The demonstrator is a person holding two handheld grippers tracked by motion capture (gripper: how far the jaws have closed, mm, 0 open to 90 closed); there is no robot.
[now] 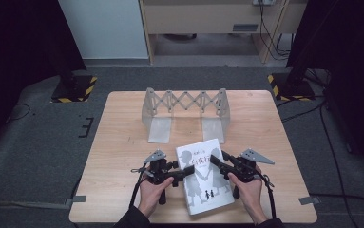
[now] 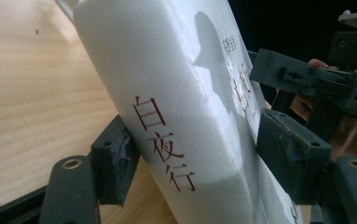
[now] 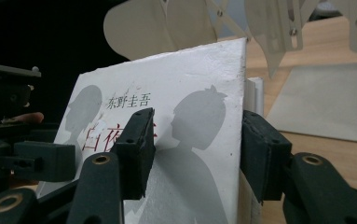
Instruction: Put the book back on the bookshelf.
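Observation:
A white book (image 1: 203, 175) with grey silhouette figures and red characters on its cover sits between my two grippers at the table's near edge. My left gripper (image 1: 189, 170) clamps its spine side. In the left gripper view the pads press the book (image 2: 181, 93) from both sides, and my left gripper (image 2: 204, 163) holds that side tilted up off the wood. My right gripper (image 1: 216, 161) grips the opposite long edge. In the right gripper view one pad lies on the cover of the book (image 3: 185, 93) and the other behind the page edge, with my right gripper (image 3: 199, 149) closed around it.
An expandable metal bookend rack (image 1: 184, 107) stands upright at the back middle of the wooden table (image 1: 122, 142); it rises just beyond the book as the rack (image 3: 316, 93) in the right gripper view. Dark stands with yellow-black bases sit on the floor behind both far corners.

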